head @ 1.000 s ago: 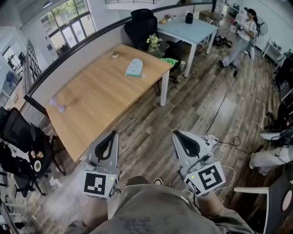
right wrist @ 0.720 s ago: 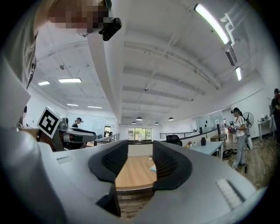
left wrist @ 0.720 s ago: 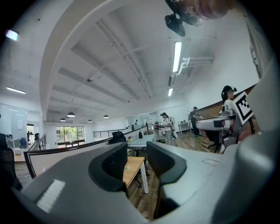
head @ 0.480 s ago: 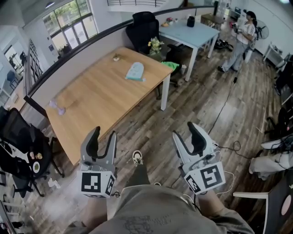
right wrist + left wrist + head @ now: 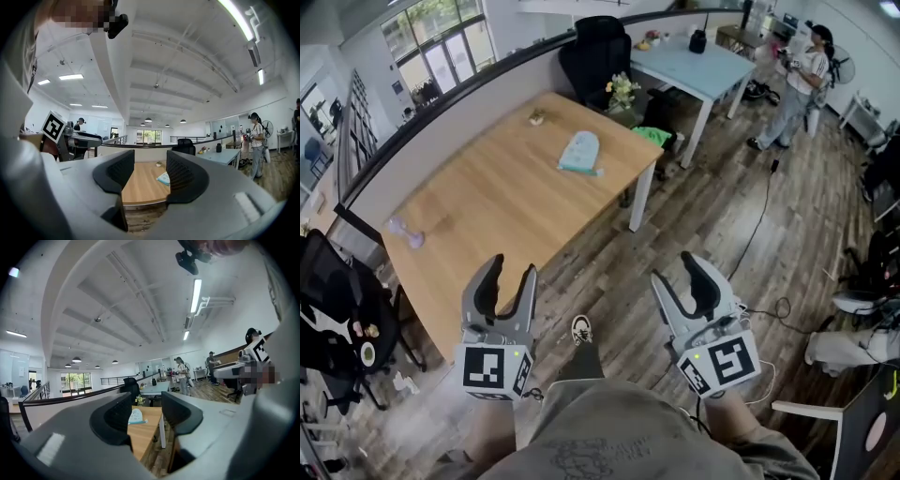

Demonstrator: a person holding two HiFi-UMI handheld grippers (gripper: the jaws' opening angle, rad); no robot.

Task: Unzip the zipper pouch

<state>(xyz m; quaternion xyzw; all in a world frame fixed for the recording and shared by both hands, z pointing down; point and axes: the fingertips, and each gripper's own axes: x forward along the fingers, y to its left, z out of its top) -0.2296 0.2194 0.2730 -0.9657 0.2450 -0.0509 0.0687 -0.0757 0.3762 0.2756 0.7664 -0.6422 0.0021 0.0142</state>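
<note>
Light-blue pouch (image 5: 579, 151), tan wood-grain table (image 5: 492, 211)

txt: none legible in any view | brands/labels/nos.: none readable | signs: only b/w square markers (image 5: 492, 372), no chars – one on left gripper (image 5: 511, 269) cube, one on right gripper (image 5: 678, 270) cube, each also seen from the other's gripper view

A pale wooden table (image 5: 497, 206) on white legs stands on a dark plank floor (image 5: 722, 225), its far side against a curved grey partition (image 5: 441, 127). Beyond are a black office chair (image 5: 592, 52) and a light blue table (image 5: 698, 67). Windows (image 5: 441, 47) line the far left wall. Strip lights (image 5: 196, 295) glow on the white beamed ceiling (image 5: 126, 301).
</note>
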